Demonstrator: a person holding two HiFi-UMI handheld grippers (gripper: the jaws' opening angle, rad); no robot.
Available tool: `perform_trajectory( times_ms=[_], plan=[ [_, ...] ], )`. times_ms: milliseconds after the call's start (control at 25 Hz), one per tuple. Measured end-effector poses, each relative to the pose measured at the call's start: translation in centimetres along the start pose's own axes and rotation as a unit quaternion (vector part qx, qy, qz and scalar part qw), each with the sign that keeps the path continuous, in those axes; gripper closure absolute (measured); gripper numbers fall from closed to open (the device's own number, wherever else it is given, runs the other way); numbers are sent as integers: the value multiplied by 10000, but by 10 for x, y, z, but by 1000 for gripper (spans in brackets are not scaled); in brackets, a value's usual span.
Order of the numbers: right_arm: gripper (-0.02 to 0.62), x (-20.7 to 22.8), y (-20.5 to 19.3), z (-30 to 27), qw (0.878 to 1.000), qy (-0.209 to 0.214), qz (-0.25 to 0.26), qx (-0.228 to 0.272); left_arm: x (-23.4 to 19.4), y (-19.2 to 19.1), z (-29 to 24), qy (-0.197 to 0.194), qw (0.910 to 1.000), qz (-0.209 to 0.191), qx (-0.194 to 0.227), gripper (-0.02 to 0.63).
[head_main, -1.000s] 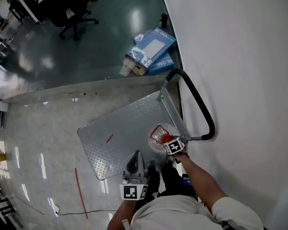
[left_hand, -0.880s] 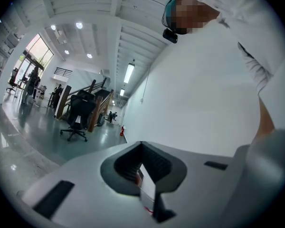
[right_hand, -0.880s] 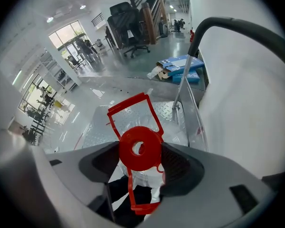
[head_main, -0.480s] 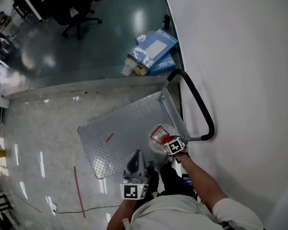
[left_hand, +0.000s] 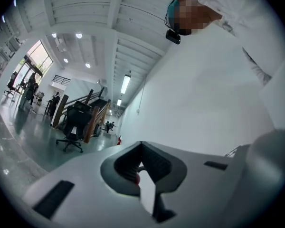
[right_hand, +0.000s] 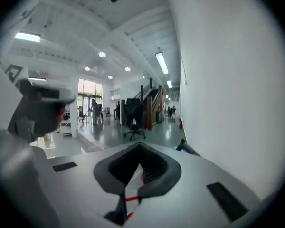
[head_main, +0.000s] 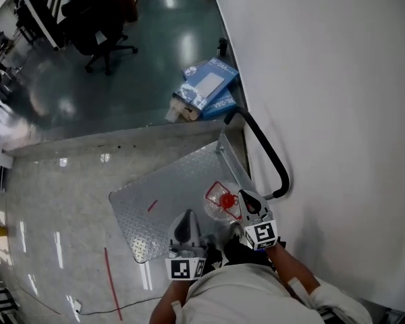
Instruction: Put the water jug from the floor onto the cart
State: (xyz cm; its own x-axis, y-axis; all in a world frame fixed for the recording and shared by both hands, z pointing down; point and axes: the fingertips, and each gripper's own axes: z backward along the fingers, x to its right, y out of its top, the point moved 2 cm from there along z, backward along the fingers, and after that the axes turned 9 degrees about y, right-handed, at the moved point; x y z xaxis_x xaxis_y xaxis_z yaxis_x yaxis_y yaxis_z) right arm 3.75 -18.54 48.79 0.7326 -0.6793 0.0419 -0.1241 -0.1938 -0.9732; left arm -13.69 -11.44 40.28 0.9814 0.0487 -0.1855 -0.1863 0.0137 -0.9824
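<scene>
Both grippers are empty, jaws pressed together. The left gripper (head_main: 185, 219) sits low in the middle of the frame and the right gripper (head_main: 246, 198) is just to its right. Between them and a little higher, the water jug (head_main: 219, 202) stands upright on the cart (head_main: 155, 187), red cap up, at the end of the deck by the handle (head_main: 263, 150). The jug lies just left of the right gripper, the nearer of the two, and looks clear of both. To my eye it is already placed, so no further grasp seems needed.
</scene>
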Motion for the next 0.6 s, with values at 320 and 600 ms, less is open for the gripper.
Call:
perform_trajectory(
  times_ms=[320, 600],
  plan=[
    [583, -14, 44, 54, 9958, -251, 3, 886, 26, 4, 3, -251, 9997, 23, 79, 603],
    [583, -10, 47, 57, 9959, -151, 85, 885, 32, 9, -2, -266, 9995, 12, 143, 603]
  ],
)
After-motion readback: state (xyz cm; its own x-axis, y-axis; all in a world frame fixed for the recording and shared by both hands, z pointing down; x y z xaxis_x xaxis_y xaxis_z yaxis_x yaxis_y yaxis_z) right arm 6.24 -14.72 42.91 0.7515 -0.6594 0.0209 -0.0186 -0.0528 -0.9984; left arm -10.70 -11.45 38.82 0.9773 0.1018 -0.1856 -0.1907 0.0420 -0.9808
